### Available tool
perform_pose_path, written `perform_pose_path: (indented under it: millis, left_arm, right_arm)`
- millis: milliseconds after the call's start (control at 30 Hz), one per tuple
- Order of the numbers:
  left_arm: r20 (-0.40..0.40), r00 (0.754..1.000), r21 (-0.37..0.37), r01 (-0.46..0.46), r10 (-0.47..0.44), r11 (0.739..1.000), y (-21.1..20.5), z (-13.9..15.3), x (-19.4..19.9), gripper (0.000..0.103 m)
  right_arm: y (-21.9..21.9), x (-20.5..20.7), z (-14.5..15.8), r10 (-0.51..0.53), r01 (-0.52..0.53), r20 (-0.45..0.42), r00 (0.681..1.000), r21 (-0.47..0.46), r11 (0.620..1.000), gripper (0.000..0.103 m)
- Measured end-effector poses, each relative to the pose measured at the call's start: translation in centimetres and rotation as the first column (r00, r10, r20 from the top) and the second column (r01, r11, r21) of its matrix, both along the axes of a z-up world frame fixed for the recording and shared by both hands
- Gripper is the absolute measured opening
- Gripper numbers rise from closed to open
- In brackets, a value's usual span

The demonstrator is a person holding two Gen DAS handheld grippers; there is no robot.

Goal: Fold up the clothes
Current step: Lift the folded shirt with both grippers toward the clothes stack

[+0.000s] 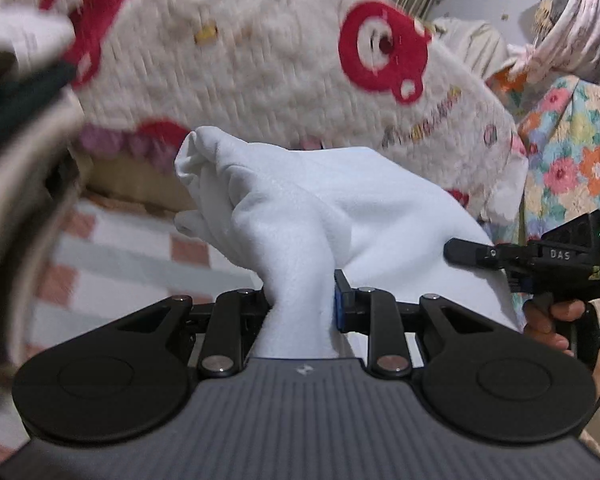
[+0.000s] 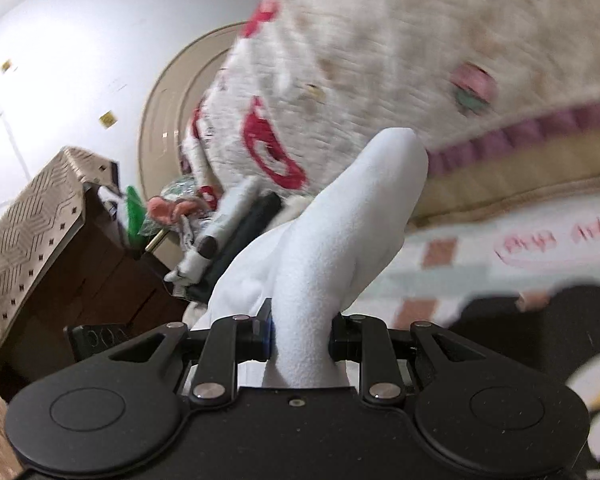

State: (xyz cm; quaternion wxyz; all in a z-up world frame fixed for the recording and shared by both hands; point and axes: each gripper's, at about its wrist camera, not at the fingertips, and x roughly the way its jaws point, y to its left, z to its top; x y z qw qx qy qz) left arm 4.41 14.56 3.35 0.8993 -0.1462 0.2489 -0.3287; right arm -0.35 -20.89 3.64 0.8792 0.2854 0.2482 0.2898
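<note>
A soft white fleece garment (image 1: 300,216) hangs bunched between the two tools above a bed with a pink-and-grey checked sheet (image 1: 112,256). The left tool (image 1: 300,308) is clenched on a thick gathered fold of it, and the right tool (image 2: 300,336) pinches another fold the same way. It looks light, limp and a little springy, so it should drape rather than hold a crease; an edge or corner would probably serve better than these bunched middles. The left view shows the right tool and the person's hand (image 1: 556,324) beside the cloth. Only the right view shows the dark wooden cabinet (image 2: 100,272).
</note>
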Motion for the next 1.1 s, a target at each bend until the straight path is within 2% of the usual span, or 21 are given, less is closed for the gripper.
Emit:
perform_pose_path:
  millis: [133,300,367,500,633,767,900,967,1033,1100]
  left_arm:
    - [0.091,0.994,0.051,-0.070,0.065,0.996,3.3,5.4,0.3,0.024]
    - [0.161,0.970,0.071,-0.197,0.184,0.978,9.6,13.1,0.7,0.024]
    - [0.181,0.954,0.111,-0.260,0.237,0.959,11.9,15.8,1.3,0.024]
    - [0.135,0.921,0.181,-0.385,0.364,0.905,16.7,19.4,4.8,0.024]
    - [0.110,0.891,0.280,-0.453,0.440,0.847,19.3,20.6,9.6,0.024]
    - [0.126,0.882,0.313,-0.469,0.453,0.826,20.4,20.7,12.4,0.024]
    - [0.123,0.886,0.364,-0.459,0.447,0.810,20.9,20.6,14.4,0.024]
    - [0.114,0.886,0.409,-0.453,0.449,0.792,21.1,20.3,15.5,0.024]
    - [0.094,0.884,0.445,-0.448,0.458,0.775,21.6,19.7,17.1,0.024]
    - [0.063,0.887,0.456,-0.433,0.457,0.778,22.1,19.0,18.7,0.024]
  right_arm:
    - [4.2,2.4,5.2,0.021,-0.018,0.064,0.998,-0.037,0.999,0.028]
    - [10.6,6.6,12.9,0.102,-0.091,0.148,0.984,-0.078,0.993,0.028]
    - [13.2,8.8,15.5,0.129,-0.119,0.154,0.980,-0.069,0.990,0.028]
    - [19.1,13.9,18.2,0.170,-0.165,0.155,0.973,-0.043,0.985,0.028]
    - [24.6,18.9,19.6,0.233,-0.219,0.145,0.962,-0.107,0.970,0.028]
    - [26.4,21.3,20.0,0.243,-0.235,0.117,0.963,-0.076,0.969,0.028]
    - [26.1,23.5,17.7,0.242,-0.243,0.035,0.970,0.032,0.970,0.028]
    - [26.4,24.6,16.3,0.231,-0.230,-0.016,0.973,0.045,0.972,0.028]
    - [26.6,25.1,14.8,0.226,-0.224,-0.026,0.974,0.054,0.973,0.028]
    - [26.8,25.4,13.2,0.221,-0.219,-0.025,0.975,0.061,0.974,0.028]
